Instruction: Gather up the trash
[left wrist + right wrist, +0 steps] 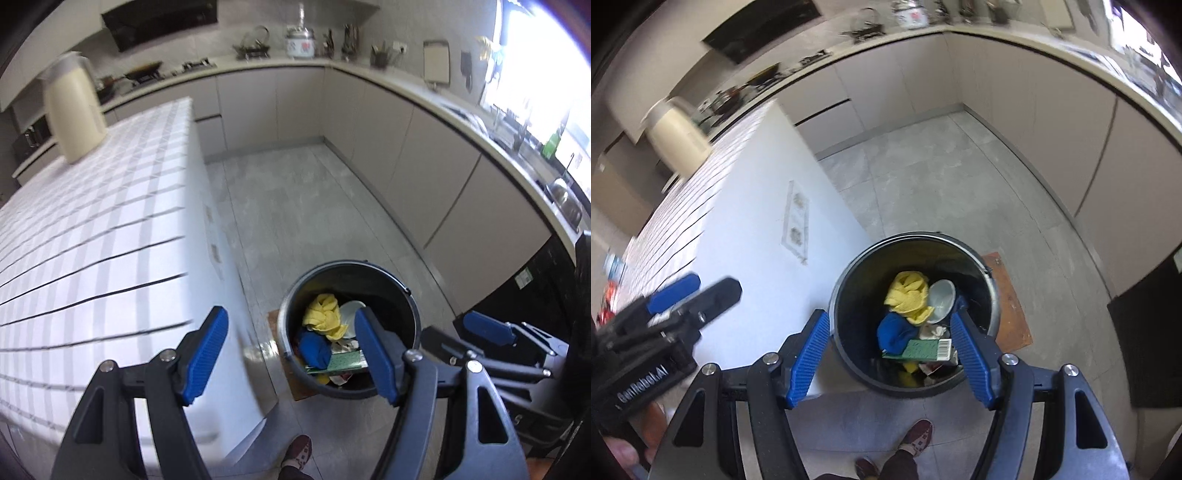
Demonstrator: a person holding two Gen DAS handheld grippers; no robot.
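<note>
While both grippers hang above the kitchen floor, the black trash bin [914, 314] sits low in the centre of the right wrist view, just beside the white end panel of the island [768, 229] and standing on a brown mat [1008, 302]. Inside the bin lie a crumpled yellow cloth [907, 295], a blue cloth [895, 330], a white bowl [942, 297] tilted against the wall, a green box with a barcode [925, 350] and some crumpled paper scraps [932, 331]. Right gripper [894, 350]: jaws apart, nothing between the blue pads; the bin's opening shows through the gap. Left gripper [291, 354]: jaws likewise apart and empty, framing the island's edge and the near rim of the bin in the left wrist view. Each gripper shows in the other's camera, at the lower right and lower left of the frame. A cream jug [72, 110] stands on the checked island top [92, 221], upper left. The person's patterned shoe [918, 437] shows at the bottom edge, near the bin.
</note>
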